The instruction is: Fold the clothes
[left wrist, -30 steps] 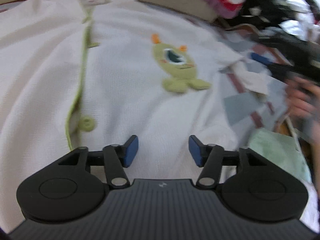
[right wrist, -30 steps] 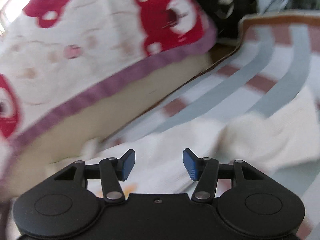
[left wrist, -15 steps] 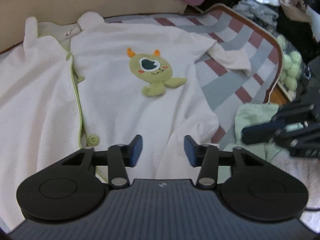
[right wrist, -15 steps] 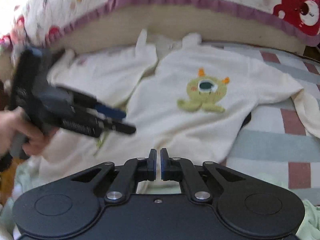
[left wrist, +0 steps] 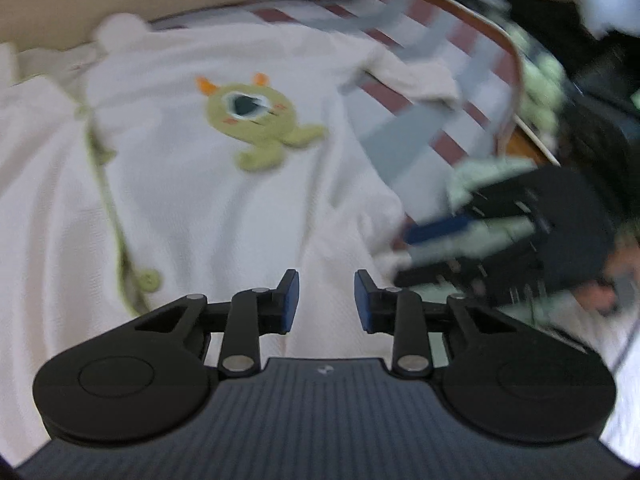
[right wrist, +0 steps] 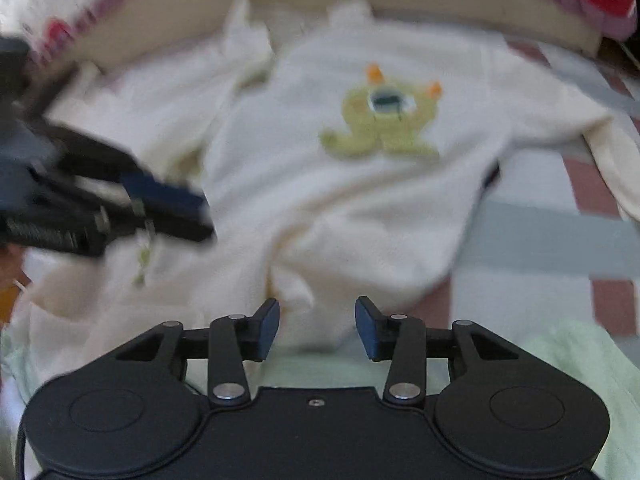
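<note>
My left gripper (left wrist: 326, 300) is closing its jaws, the right gripper (right wrist: 317, 330) opening; neither pinches cloth. The cream baby jacket (left wrist: 224, 184) lies spread on the striped mat (left wrist: 404, 148), its hem just beyond both pairs of fingertips.

One cream garment (left wrist: 208, 184), two grippers (left wrist: 326, 300) (right wrist: 317, 326)

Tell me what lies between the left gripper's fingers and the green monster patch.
In the left wrist view, only plain cream fabric of the cream garment lies between the left gripper, its fingers closing on nothing, and the green monster patch.
</note>
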`<state>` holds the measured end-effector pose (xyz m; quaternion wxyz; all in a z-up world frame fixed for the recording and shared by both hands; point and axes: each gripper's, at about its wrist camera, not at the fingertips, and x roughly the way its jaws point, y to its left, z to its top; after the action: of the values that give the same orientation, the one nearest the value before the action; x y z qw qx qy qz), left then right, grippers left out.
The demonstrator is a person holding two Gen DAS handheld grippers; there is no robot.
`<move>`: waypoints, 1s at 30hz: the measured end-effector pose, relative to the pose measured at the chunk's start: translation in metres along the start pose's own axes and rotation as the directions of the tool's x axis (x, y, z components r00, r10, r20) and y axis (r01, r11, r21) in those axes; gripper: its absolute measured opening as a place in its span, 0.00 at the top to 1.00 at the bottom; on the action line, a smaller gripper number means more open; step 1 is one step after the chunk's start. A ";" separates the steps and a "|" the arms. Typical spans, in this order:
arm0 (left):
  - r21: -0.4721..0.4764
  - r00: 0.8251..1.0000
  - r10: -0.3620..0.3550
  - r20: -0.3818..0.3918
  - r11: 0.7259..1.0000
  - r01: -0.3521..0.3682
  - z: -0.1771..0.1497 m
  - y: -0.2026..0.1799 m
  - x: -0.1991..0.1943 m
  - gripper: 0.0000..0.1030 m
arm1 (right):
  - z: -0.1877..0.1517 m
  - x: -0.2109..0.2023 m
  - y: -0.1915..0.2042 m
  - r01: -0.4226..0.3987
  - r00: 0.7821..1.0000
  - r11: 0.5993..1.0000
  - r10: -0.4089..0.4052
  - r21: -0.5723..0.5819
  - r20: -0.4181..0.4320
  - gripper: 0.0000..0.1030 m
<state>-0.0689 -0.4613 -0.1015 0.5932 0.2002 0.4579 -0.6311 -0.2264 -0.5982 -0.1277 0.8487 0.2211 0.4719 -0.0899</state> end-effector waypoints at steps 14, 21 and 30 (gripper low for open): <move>0.209 0.988 -0.146 -0.054 0.966 0.154 -0.034 -0.043 0.002 0.38 | -0.023 -0.100 -0.007 -0.118 0.968 0.968 0.063 0.222 0.241 0.92; 0.286 0.993 0.092 -0.071 0.956 -0.068 -0.034 -0.049 0.036 0.89 | -0.013 -0.075 -0.019 0.067 0.975 0.955 -0.124 0.289 0.182 0.92; -0.127 0.986 0.129 0.108 0.985 -0.115 -0.007 0.033 0.015 0.93 | -0.013 -0.039 -0.020 0.256 0.925 0.945 -0.300 0.203 0.234 0.87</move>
<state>-0.0431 -0.4596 -0.1286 0.6673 0.1547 0.4468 -0.5754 -0.2642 -0.6120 -0.1069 0.8603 0.2089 0.3730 -0.2776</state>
